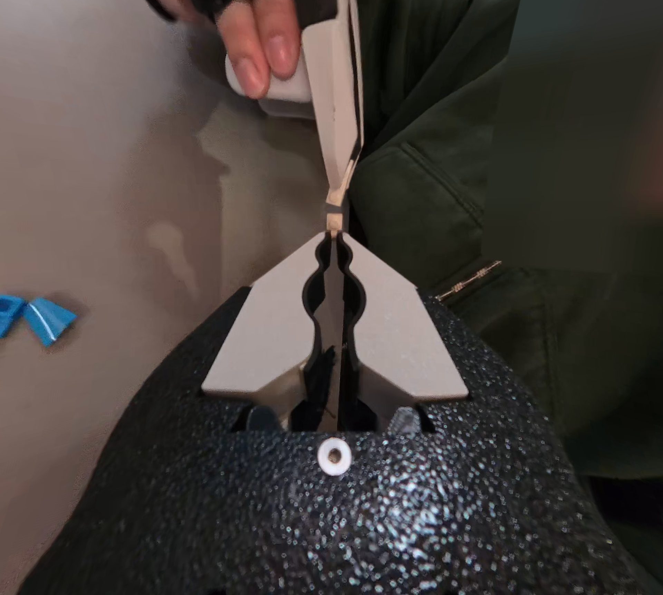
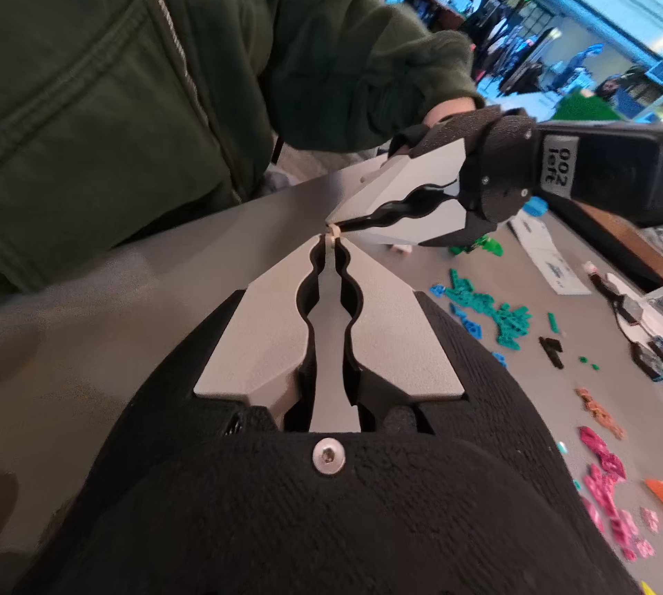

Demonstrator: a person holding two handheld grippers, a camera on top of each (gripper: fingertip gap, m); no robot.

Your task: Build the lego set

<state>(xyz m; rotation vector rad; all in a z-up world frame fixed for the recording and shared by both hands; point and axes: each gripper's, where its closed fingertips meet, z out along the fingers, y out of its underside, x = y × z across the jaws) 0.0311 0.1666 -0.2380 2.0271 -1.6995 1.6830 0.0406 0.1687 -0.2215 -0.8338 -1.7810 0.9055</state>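
My left gripper [image 1: 335, 236] is shut on a small white lego piece [image 1: 333, 220] at its tips. My right gripper [image 1: 337, 199] comes down from above, tip to tip with it, held by a hand [image 1: 262, 39]. In the right wrist view my right gripper [image 2: 329, 243] is shut on a small white piece [image 2: 330, 239]. My left gripper [image 2: 332, 224] comes in from the right with its own white piece [image 2: 333, 229] touching it. The two pieces meet in the air above the grey table [image 2: 215, 218]. How they join is too small to tell.
Two blue pieces [image 1: 36, 317] lie at the left. On the right are a teal pile [image 2: 495, 312], pink pieces [image 2: 606, 491], brownish pieces [image 2: 599, 412], a black piece [image 2: 552, 349], a green build [image 2: 477, 247] and a paper sheet [image 2: 549, 254]. A person's green jacket [image 2: 107, 75] is close behind. My left and right fingertips are right by each other.
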